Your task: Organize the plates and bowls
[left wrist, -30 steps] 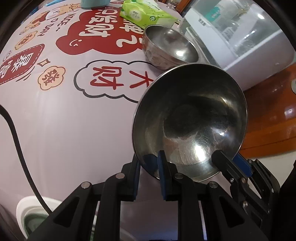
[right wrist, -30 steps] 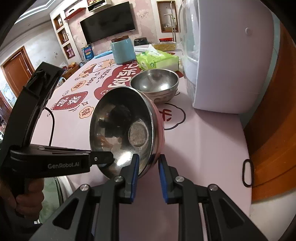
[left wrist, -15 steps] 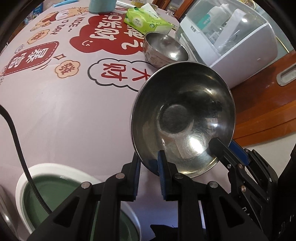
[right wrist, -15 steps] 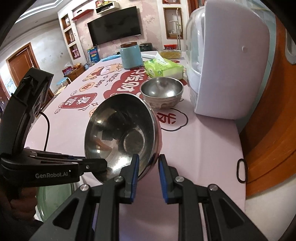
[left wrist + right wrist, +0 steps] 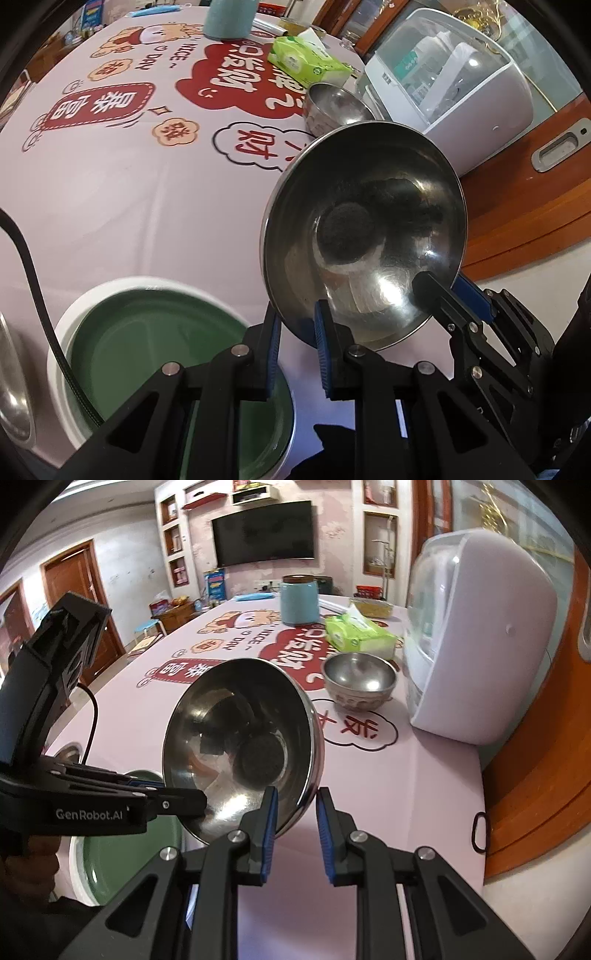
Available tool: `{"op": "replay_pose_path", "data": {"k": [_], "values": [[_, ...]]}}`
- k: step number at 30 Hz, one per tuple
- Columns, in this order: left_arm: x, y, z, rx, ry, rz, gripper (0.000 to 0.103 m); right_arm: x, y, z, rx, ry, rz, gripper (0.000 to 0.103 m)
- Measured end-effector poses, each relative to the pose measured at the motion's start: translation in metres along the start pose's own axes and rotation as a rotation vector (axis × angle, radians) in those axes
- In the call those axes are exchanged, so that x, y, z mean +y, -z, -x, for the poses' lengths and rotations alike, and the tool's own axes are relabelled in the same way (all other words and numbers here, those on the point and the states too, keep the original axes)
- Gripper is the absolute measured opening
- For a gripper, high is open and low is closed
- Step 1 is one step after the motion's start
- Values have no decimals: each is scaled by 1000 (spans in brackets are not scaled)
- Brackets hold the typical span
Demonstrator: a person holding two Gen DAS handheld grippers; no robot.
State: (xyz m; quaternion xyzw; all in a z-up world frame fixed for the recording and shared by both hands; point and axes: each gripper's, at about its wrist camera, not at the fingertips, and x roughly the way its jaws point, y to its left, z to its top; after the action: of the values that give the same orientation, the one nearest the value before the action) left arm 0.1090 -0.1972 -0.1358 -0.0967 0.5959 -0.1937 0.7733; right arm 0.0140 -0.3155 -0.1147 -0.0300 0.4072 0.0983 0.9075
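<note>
A large steel bowl (image 5: 364,236) is held tilted in the air above the table by both grippers. My left gripper (image 5: 295,328) is shut on its lower rim. My right gripper (image 5: 293,810) is shut on the rim at the other side; the same bowl (image 5: 242,746) fills the middle of the right wrist view. A second, smaller steel bowl (image 5: 338,107) stands on the table near the white appliance, and also shows in the right wrist view (image 5: 358,679). A green bowl with a white outside (image 5: 147,343) sits below my left gripper.
A white countertop appliance (image 5: 476,642) stands at the table's right edge. A green tissue pack (image 5: 360,635) and a blue canister (image 5: 299,600) are further back. A black cable (image 5: 40,295) crosses the left side. Another steel dish edge (image 5: 11,387) shows at far left.
Both grippers have lifted the large bowl up and back toward the near edge of the table. The green bowl has come into view below the left gripper.
</note>
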Motion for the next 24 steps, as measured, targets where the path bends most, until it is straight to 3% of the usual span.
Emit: {"op": "replay_pose_path", "data": {"k": [24], "values": [[82,79,107,-131,-103,123,16,112,-3,13,-23,-160,189,21]]}}
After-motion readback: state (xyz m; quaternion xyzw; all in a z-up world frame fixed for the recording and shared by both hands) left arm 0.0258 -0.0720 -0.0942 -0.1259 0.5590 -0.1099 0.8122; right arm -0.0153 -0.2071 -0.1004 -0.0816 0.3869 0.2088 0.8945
